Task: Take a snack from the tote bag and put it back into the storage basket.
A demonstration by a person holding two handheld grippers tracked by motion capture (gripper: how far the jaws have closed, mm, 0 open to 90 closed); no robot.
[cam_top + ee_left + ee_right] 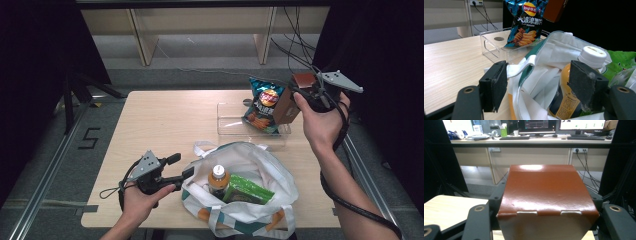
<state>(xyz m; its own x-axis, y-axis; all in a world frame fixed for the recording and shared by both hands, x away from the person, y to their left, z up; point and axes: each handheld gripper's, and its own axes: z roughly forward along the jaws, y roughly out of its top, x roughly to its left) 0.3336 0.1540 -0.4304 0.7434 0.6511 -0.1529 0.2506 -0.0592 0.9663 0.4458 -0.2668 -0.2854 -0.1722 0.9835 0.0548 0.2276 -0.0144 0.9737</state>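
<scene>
This looks like an office or lab room set up for recordings. Behind the wooden table, a long desk carries 2 lit monitors, keyboards and a cup. Wall sockets feed hanging cables, and black curtains, probably, flank the table.

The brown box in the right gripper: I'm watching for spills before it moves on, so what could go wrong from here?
1. The brown box hangs high above the table in the right gripper, beside the upright chip bag in the clear tray; a swing could topple the bag.
2. The box looks glossy, so it may slip.
3. The left gripper holds the tote bag rim loosely; the opening could sag over the bottle.
</scene>
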